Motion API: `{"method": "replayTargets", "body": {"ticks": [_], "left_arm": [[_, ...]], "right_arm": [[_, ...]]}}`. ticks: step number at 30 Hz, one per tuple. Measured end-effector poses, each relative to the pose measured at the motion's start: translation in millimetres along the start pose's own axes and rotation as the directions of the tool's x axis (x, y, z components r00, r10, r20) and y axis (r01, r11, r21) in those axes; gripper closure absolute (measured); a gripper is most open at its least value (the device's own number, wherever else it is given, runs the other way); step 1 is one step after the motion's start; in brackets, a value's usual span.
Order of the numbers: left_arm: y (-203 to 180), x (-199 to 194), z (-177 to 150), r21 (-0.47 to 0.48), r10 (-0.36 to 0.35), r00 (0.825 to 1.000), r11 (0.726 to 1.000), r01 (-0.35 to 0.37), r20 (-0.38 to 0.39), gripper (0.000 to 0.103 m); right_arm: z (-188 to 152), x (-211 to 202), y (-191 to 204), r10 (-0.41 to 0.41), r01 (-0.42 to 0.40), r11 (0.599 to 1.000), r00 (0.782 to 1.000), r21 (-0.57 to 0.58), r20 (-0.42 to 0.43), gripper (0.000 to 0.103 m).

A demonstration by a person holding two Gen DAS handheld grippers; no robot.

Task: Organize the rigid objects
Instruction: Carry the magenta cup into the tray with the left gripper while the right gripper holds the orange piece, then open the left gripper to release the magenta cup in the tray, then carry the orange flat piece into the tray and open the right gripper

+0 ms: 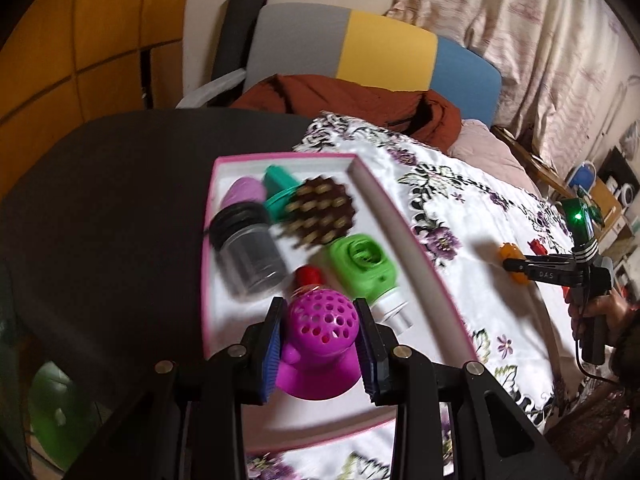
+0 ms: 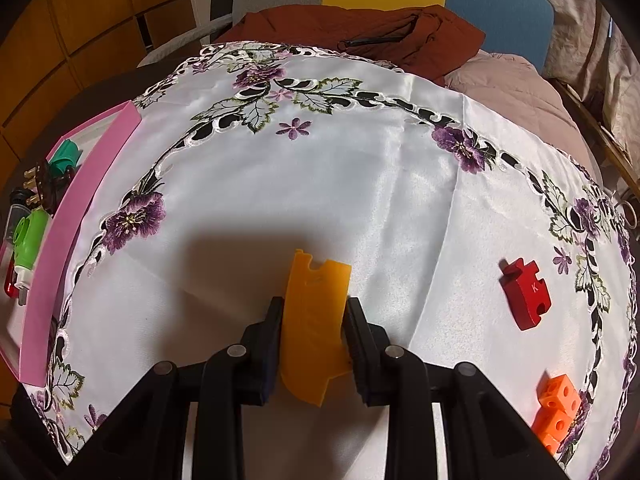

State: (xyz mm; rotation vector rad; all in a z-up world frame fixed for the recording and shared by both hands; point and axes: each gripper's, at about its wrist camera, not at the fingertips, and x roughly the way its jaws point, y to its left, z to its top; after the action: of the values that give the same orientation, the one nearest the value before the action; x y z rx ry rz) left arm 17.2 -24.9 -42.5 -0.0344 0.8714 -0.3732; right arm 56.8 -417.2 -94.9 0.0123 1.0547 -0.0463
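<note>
- My left gripper (image 1: 320, 344) has its jaws clenched on a magenta perforated toy (image 1: 320, 336), one pad on each side of its domed head, its flared base toward the camera.
- That toy hangs over the near part of the pink-rimmed tray (image 1: 400, 216), which sits on the dark table (image 1: 120, 200).
- Just beyond the left jaws in the tray I see a small red piece (image 1: 307, 275), and to the right of it a green squarish toy (image 1: 362, 262) with a white cap.
- Farther ahead and left lies a clear jar with a black lid (image 1: 246, 248); past it are a brown studded disc (image 1: 322, 212), a teal piece (image 1: 280, 190) and a lilac piece (image 1: 244, 190).
- My right gripper (image 2: 314, 340) has its jaws clenched on an orange puzzle-shaped block (image 2: 316, 312), held upright over the white floral cloth (image 2: 320, 184).
- To the right of the right jaws, well apart, a red puzzle block (image 2: 526, 294) lies on the cloth; nearer the camera on that side sit orange holed cubes (image 2: 558, 408).
- Far left of the right jaws is the tray's pink wall.
- Beyond the cloth I see a rust-coloured jacket (image 2: 360, 26) and a chair back in grey, yellow and blue (image 1: 348, 46).
</note>
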Motion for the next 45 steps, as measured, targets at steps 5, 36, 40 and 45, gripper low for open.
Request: {"method": "replayTargets", "body": {"ticks": [5,36,40,45], "left_arm": [[24,2,-8,-0.070,-0.013,0.999,0.997,0.011,-0.031,0.070],[27,36,0,-0.046,0.032,0.997,0.998,-0.035,-0.070,0.047],[25,16,1,-0.030,0.050,0.999,0.998,-0.051,-0.018,0.046],[28,-7,1,-0.027,0.099,0.994,0.995,-0.097,0.047,0.046]], "right_arm": [[1,0,1,-0.005,0.005,1.000,1.000,-0.002,-0.003,0.074],[1,1,2,-0.015,0.015,1.000,1.000,-0.014,-0.007,0.074],[1,1,3,-0.019,0.018,1.000,1.000,-0.019,-0.006,0.074],[1,1,3,-0.019,0.019,1.000,1.000,-0.020,-0.005,0.074]]}}
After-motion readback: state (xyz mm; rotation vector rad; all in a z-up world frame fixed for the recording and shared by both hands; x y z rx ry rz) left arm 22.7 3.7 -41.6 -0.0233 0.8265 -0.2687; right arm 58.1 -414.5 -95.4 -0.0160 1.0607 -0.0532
